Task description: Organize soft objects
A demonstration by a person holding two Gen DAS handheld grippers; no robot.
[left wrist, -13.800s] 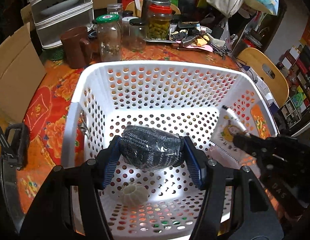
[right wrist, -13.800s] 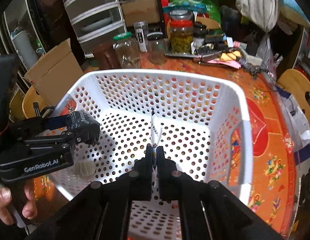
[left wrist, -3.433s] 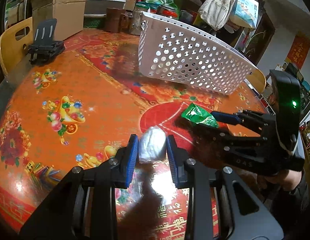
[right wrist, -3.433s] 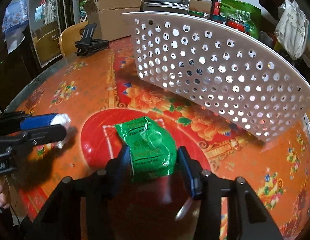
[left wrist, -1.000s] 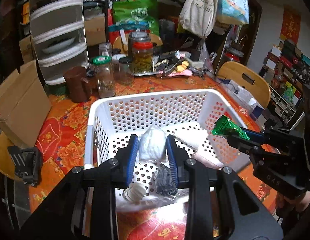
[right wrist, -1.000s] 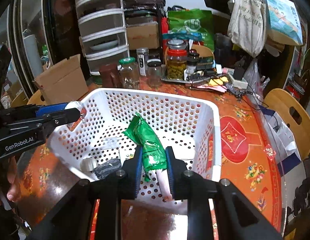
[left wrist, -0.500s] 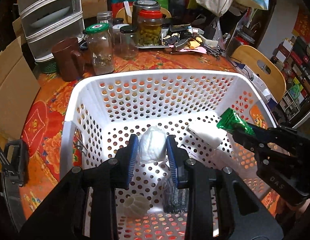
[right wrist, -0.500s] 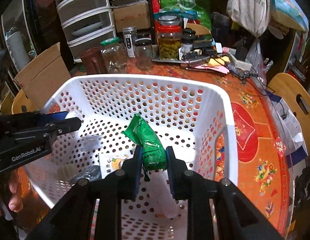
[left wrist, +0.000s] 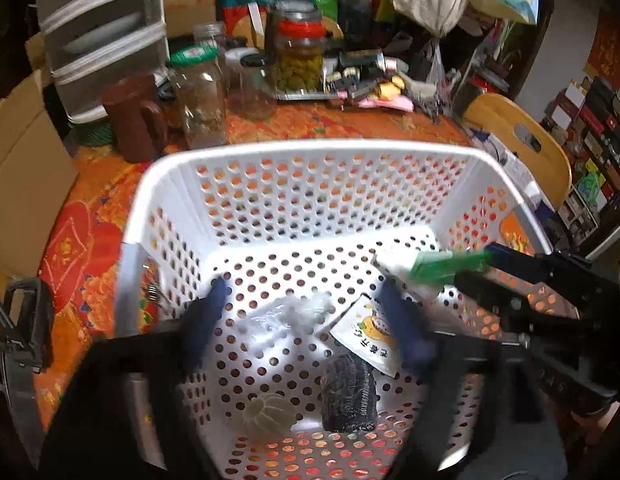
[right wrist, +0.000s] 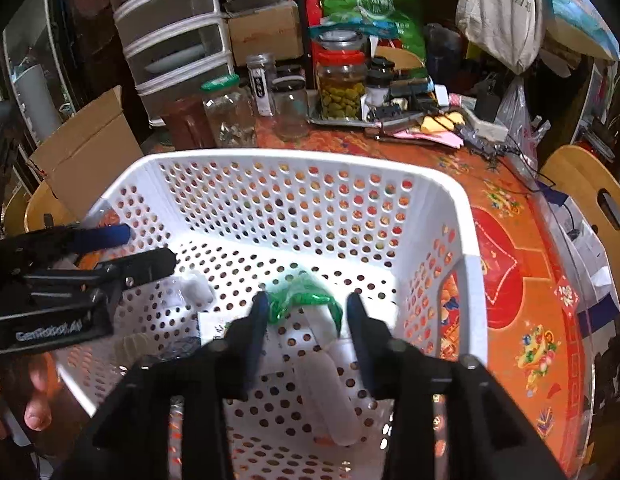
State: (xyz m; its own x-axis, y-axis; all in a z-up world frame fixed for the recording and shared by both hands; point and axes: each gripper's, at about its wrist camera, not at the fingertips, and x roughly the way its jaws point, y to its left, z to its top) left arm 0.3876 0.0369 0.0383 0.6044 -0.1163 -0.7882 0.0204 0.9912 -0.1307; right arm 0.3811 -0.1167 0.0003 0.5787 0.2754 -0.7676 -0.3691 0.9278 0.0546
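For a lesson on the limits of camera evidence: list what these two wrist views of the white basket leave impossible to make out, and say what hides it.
- Left wrist view: the left hand-held gripper, jaws opening, is motion-blurred; the clear bag below is smeared.
- Right wrist view: the green packet between the opening right hand-held gripper is blurred, print unreadable.
- Right wrist view: the white tube is partly covered by the fingers.
- Both views: the white basket near rim is hidden behind gripper bodies.

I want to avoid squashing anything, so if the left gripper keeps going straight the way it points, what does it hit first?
Probably the clear-wrapped white bundle, lying loose between the opening jaws of the left gripper, then the white basket floor under it. Depth is hard to judge.
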